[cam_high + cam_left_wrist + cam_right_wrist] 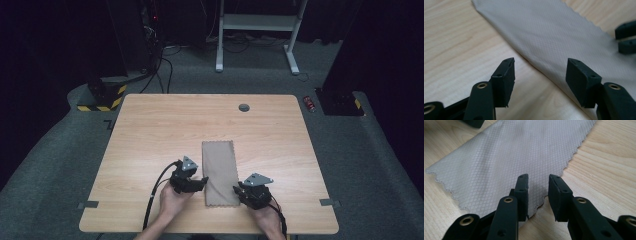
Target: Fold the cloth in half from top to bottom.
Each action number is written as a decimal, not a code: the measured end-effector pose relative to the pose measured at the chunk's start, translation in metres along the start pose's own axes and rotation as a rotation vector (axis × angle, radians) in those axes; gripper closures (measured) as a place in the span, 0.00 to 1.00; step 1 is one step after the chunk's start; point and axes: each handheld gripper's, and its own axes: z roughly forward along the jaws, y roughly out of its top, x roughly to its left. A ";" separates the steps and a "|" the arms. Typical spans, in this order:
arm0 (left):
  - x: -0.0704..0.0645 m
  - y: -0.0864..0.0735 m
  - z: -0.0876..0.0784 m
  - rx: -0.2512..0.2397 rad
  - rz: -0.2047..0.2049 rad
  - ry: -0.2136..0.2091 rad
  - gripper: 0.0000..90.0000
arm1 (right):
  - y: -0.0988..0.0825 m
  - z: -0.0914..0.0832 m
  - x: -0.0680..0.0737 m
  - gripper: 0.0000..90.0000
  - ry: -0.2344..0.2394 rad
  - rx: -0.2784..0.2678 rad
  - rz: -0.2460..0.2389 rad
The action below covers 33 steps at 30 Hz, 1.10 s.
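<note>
A grey cloth (pixel 219 172) lies flat near the middle of the wooden table (pixel 150 130), long axis running away from the person. At its near end, the left gripper (pixel 201 181) faces the cloth's left long edge, jaws apart and empty; the right gripper (pixel 237 190), jaws narrowly apart, straddles the near right corner without pinching it.

I see a light wooden table (pixel 150 125) on grey carpet (pixel 50 150), the room beyond it dark. A white desk frame (pixel 257 22) stands behind, cables (pixel 165 60) trail across the floor, and yellow-black hazard-striped bases (pixel 102 97) sit at both sides.
</note>
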 end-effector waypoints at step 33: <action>-0.041 -0.032 -0.014 0.021 0.112 0.048 0.43 | -0.001 0.000 -0.008 0.75 -0.009 0.007 0.003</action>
